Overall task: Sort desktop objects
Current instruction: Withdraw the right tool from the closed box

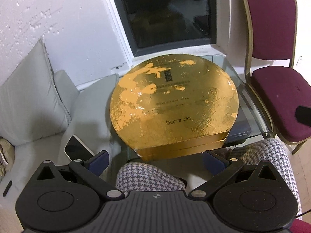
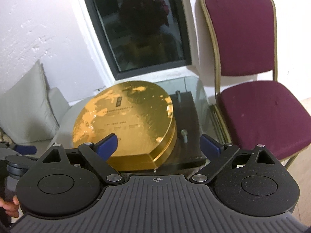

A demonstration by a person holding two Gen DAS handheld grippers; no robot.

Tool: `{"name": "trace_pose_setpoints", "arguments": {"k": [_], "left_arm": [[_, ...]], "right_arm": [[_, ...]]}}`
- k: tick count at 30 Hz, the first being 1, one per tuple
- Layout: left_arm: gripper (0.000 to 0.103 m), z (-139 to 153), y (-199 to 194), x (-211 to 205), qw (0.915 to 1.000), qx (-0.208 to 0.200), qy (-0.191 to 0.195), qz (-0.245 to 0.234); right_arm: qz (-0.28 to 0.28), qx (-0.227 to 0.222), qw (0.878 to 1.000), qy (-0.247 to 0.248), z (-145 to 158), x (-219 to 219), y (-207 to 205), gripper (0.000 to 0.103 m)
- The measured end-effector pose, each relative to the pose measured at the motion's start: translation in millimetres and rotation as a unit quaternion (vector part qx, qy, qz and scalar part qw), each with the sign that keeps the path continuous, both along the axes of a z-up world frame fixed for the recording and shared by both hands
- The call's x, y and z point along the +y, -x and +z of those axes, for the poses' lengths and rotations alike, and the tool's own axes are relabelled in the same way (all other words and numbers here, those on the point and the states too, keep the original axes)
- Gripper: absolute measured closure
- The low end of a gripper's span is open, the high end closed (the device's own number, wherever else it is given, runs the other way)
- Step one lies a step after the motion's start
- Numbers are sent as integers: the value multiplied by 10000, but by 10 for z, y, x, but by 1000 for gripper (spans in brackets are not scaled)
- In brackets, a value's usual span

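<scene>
From the left wrist camera, the left gripper (image 1: 155, 160) hangs with its blue-padded fingers (image 1: 98, 160) spread wide and nothing between them, just short of the near edge of a round gold gift box (image 1: 173, 104); the box (its lid scuffed in orange patches and printed "baranda") lies flat on a small glass table (image 1: 250, 106), covering most of the top, with its straight side turned toward the camera; under the gripper a person's knees in houndstooth trousers (image 1: 149, 176) press up near the table; to the left a phone (image 1: 77, 148) lies face up on a grey sofa seat (image 1: 38, 155), near a grey cushion (image 1: 29, 101) leaning on the white wall; to the far right stands a maroon chair (image 1: 272, 62), and a dark window (image 1: 165, 13) sits behind the table.

From the right wrist camera, the right gripper (image 2: 158, 145) is likewise released, fingers (image 2: 107, 144) wide apart and holding nothing; the gold box lies ahead and to the left, the left finger overlapping its near rim in the view (whether it touches I cannot tell); the glass table (image 2: 194, 85) shows dark fittings (image 2: 186, 120) beneath on the right; the maroon chair fills the right side; at the lower left edge a hand (image 2: 9, 206) grips the other tool's handle.
</scene>
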State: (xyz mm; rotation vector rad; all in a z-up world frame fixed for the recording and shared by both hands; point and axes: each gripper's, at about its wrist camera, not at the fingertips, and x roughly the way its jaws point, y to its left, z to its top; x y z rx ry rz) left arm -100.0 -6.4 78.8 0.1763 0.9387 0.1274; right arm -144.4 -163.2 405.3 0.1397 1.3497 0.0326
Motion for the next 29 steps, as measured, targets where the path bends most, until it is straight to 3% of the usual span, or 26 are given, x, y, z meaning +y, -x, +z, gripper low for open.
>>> {"name": "trace_pose_setpoints", "arguments": {"k": [17, 29], "left_arm": [[1, 43, 72, -183, 9986, 58, -240, -475], [1, 42, 72, -139, 9984, 8, 121, -559]], "right_arm": [[-209, 0, 9998, 54, 57, -21, 113, 8], [-245, 127, 9996, 31, -35, -5, 95, 8]]}}
